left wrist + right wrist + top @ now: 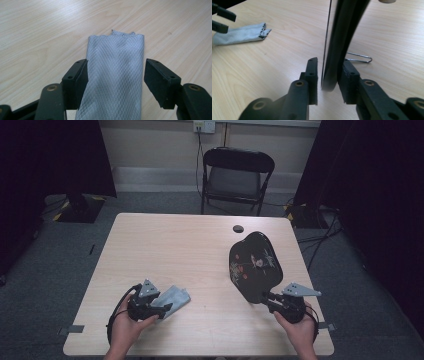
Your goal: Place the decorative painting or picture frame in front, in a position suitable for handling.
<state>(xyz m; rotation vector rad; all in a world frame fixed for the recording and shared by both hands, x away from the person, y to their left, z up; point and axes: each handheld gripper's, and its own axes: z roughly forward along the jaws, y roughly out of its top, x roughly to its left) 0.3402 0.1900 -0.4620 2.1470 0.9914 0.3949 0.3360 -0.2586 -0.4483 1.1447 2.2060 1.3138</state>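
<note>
A folded grey cloth (175, 296) lies flat near the table's front left. My left gripper (165, 309) straddles it. In the left gripper view the cloth (115, 75) runs between the jaws of the left gripper (116, 62); the left pad touches its edge and a slim gap shows at the right pad. A black lacquered tray (254, 262) with a painted pattern stands on edge at the front right. My right gripper (264, 298) is at its lower rim. The tray's rim (342, 30) sits between the jaws of the right gripper (330, 62), against the right pad and clear of the left one.
A bent wire stand (359, 58) lies on the pale wooden table (175, 245) just behind the tray. A round black cable hole (238, 228) is at the table's far side. A black folding chair (236, 175) stands beyond the far edge, between dark curtains.
</note>
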